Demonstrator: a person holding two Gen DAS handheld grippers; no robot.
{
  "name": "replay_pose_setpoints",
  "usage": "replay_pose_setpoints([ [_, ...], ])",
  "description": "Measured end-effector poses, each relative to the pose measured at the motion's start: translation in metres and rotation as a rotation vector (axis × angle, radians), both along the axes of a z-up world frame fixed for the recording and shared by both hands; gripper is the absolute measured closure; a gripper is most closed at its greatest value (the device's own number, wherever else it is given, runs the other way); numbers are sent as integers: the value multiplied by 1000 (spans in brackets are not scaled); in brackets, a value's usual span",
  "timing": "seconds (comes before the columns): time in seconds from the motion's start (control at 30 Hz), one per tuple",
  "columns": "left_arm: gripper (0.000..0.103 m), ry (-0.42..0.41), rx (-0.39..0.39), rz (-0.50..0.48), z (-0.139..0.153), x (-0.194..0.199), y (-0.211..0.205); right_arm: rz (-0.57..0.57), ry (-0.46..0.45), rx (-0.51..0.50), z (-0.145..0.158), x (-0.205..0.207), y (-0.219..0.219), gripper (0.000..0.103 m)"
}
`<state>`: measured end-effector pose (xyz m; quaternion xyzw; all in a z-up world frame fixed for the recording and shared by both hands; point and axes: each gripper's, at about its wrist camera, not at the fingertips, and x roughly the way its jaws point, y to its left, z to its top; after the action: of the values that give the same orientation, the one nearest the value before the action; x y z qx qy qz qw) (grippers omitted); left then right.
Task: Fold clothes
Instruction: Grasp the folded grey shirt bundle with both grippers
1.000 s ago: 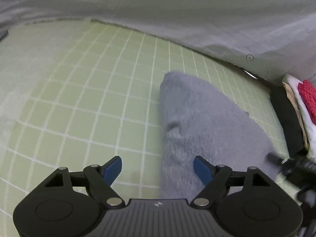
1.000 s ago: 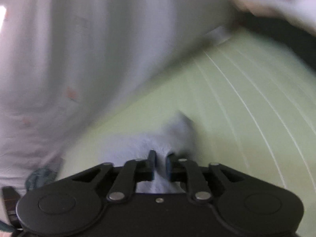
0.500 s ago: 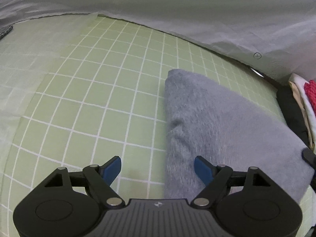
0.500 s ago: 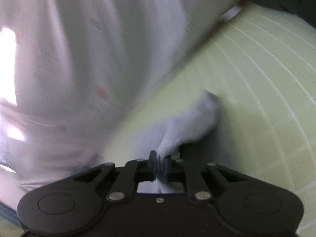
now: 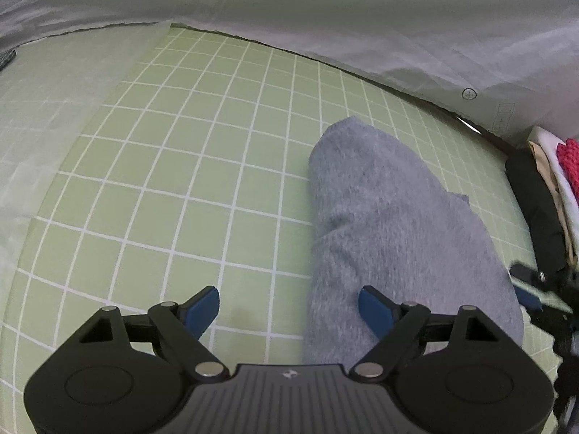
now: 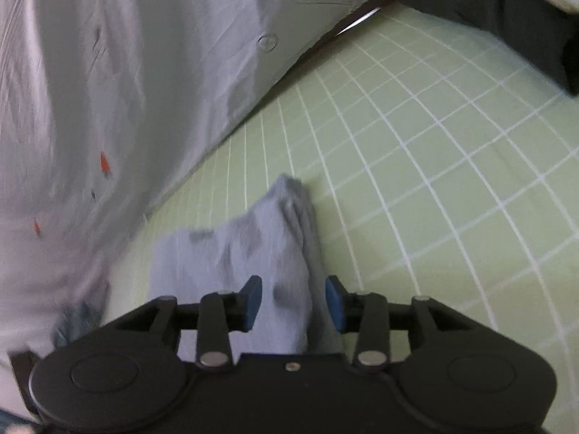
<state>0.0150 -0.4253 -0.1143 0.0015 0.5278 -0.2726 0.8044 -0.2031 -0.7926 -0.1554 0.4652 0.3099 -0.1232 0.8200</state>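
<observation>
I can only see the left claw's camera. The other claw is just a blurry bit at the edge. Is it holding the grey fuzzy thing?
Observer: No. The right claw is open. The grey cloth runs between its fingers, but they are spread apart, not pinching.
Operator: Does the cloth look flat from over there?
Observer: Not at the far end. It bunches up into a creased tip.
Operator: Is there anything else I can't see?
Observer: A few small orange specks on the white sheet to the left of the cloth.
</observation>
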Motion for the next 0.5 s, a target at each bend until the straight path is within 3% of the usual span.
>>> replay_pose_setpoints([
  [0.13,16,4,6,5,0,0,-1,27,8,69,-12,28,-13,61],
  [0.2,16,4,10,8,0,1,-1,62,-3,71,-12,40,-15,70],
  [0.23,16,3,13,10,0,1,-2,79,-20,51,-8,43,-14,82],
  [0.27,16,2,15,12,0,1,-2,74,-60,22,-3,43,-14,94],
  [0.33,15,0,18,16,-1,1,-2,-33,-230,58,5,26,-23,97],
  [0.37,14,0,17,17,-1,0,-2,-102,-266,92,4,18,-28,97],
  [0.43,14,6,14,26,-1,2,-3,-159,-204,51,5,10,-34,96],
  [0.5,14,7,5,25,1,3,-4,-111,-111,-6,4,9,-32,94],
])
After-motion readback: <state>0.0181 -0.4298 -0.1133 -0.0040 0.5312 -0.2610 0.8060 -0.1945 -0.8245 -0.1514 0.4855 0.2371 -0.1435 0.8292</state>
